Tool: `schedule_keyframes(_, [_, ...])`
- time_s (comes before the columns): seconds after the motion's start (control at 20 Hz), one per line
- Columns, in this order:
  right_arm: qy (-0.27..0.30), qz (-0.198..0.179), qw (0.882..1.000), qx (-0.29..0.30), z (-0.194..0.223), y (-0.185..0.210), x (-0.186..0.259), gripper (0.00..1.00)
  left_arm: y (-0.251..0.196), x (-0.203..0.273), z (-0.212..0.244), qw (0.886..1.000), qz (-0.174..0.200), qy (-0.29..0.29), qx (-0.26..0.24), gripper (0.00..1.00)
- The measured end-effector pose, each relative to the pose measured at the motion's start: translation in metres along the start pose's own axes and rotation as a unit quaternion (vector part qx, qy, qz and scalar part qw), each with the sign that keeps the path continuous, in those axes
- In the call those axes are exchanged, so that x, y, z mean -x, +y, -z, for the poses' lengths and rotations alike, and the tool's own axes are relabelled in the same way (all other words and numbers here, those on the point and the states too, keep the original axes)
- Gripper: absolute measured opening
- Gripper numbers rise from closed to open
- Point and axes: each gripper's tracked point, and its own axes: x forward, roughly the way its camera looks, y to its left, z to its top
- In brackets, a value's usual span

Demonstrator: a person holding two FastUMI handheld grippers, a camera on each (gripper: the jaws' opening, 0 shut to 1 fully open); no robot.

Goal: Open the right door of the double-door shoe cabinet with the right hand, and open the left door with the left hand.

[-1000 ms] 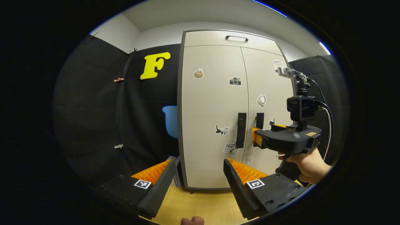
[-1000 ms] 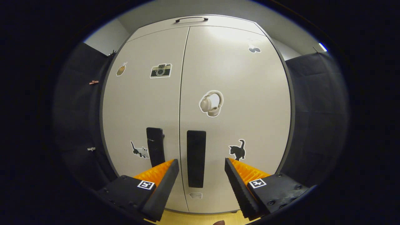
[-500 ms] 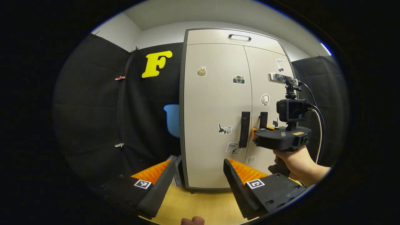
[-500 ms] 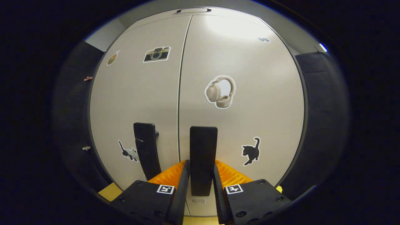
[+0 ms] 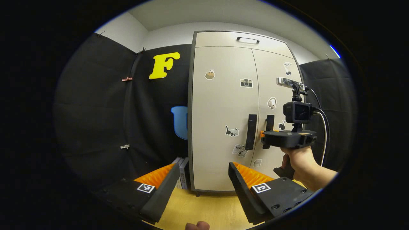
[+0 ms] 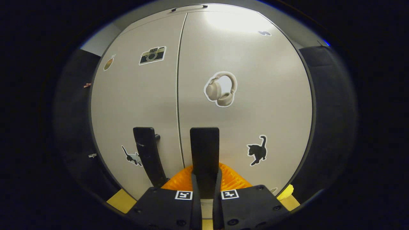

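Beige cabinet doors (image 6: 243, 64) (both closed)

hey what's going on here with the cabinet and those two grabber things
A person is holding a two-finger gripper in each hand in front of a double-door shoe cabinet. The right gripper has its fingers closed on the right door's handle, and the hand holding it is visible from the left gripper view. Both doors look shut, so no pull shows yet. The left gripper is open and set back from the cabinet, well short of the left door's handle.
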Motion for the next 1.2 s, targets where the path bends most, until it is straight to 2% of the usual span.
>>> schedule_keyframes(0.15, [0.002,-0.008,1.000,0.001,0.000,0.000,0.008,0.12,0.000,0.010,-0.003,1.000,-0.001,-0.005,-0.002,0.95])
schedule_keyframes(0.65, [-0.012,-0.056,0.998,-0.007,-0.001,-0.019,0.060,0.12,-0.021,0.029,-0.007,1.000,0.004,-0.012,-0.007,0.95])
schedule_keyframes(1.2, [-0.022,-0.072,0.997,-0.020,0.000,-0.056,0.096,0.11,-0.055,0.027,-0.010,1.000,0.014,-0.016,-0.014,0.95])
